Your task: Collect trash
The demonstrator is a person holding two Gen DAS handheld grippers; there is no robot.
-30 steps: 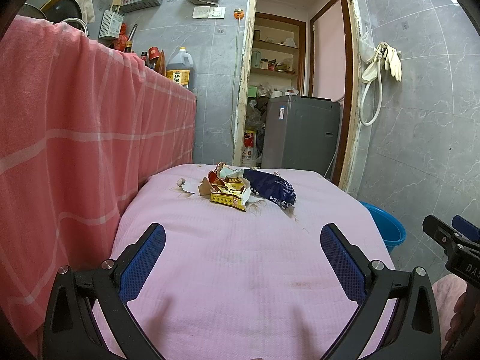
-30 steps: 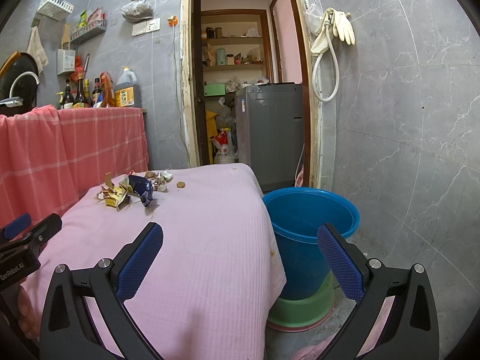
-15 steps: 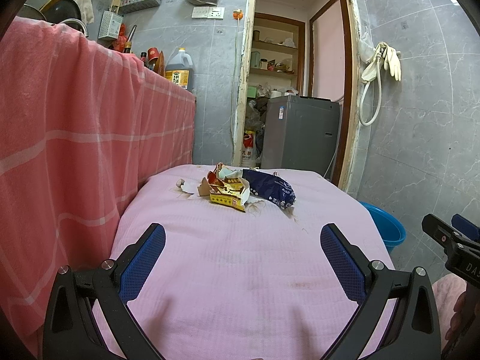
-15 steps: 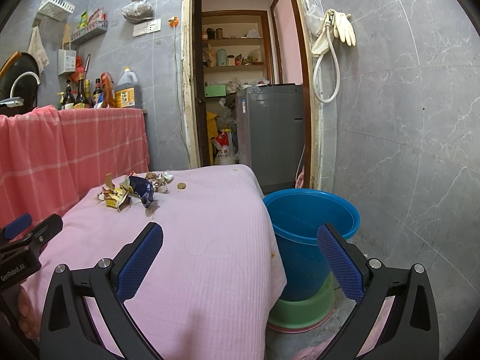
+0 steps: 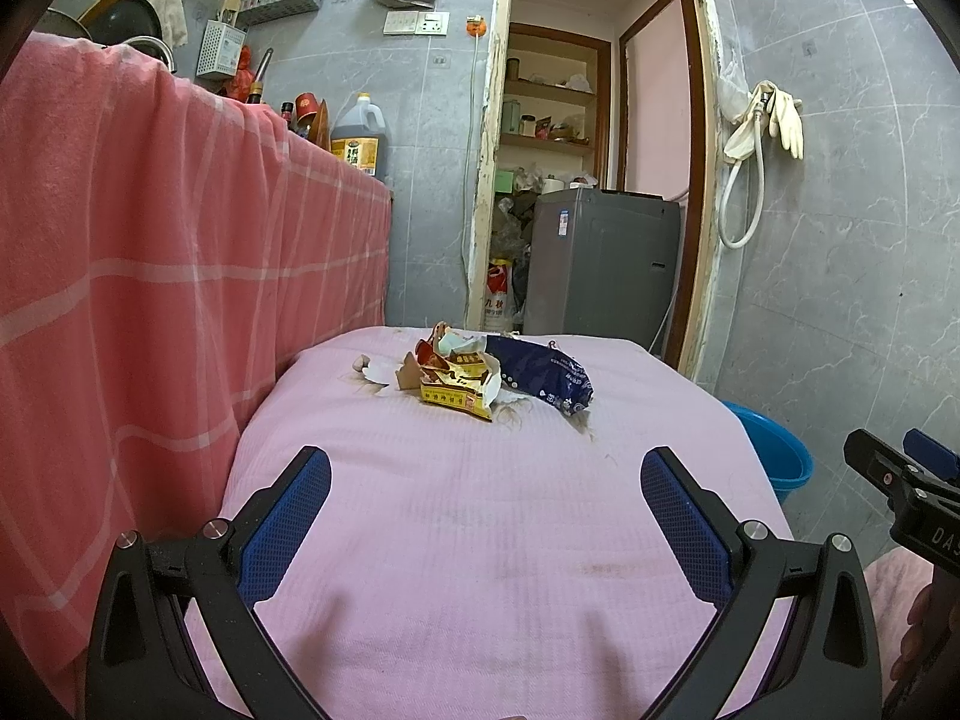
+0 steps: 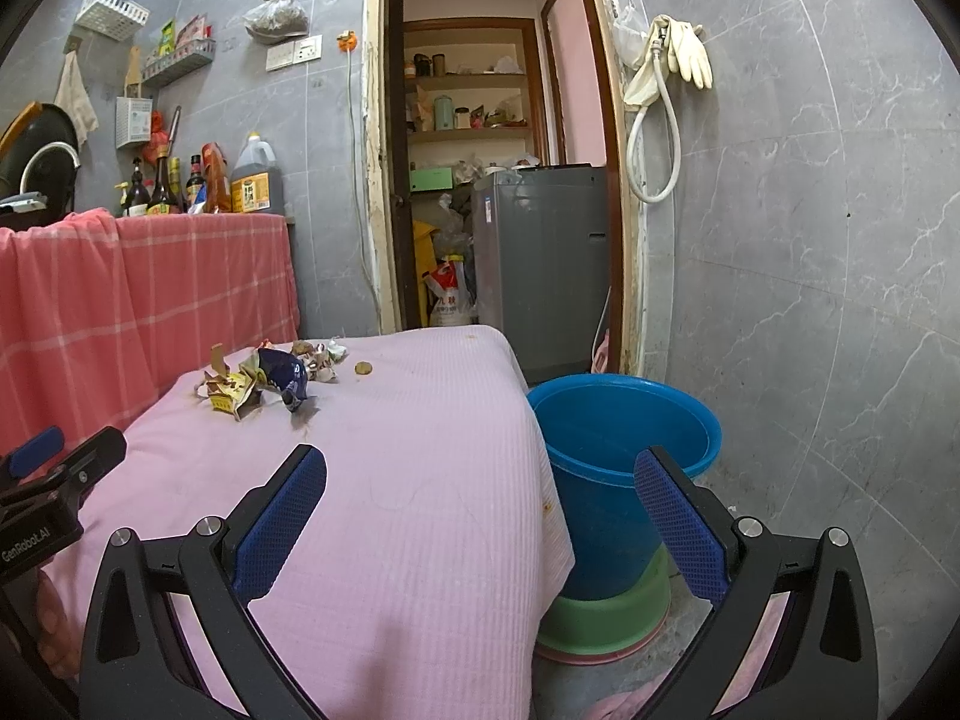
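The left gripper (image 5: pixel 486 480) hovers low over the pink-covered table (image 5: pixel 480 570), fingers spread wide with nothing between them, aimed straight at the litter ahead, which suggests it is lined up for a first pick. The right gripper (image 6: pixel 480 480) is likewise wide apart and empty, pointing across the table's right edge toward the blue bucket (image 6: pixel 624 420), probably the place for the trash. That bucket stands on the floor just beside the table, nested in a green basin (image 6: pixel 600 624). The trash sits toward the far end of the table, well apart from both grippers: a yellow-and-red snack wrapper (image 5: pixel 459 381) touching a dark blue crumpled packet (image 5: pixel 543 375), with torn white paper (image 5: pixel 375 371) beside them. The right view also shows small scraps (image 6: pixel 321 357) beyond the pile.
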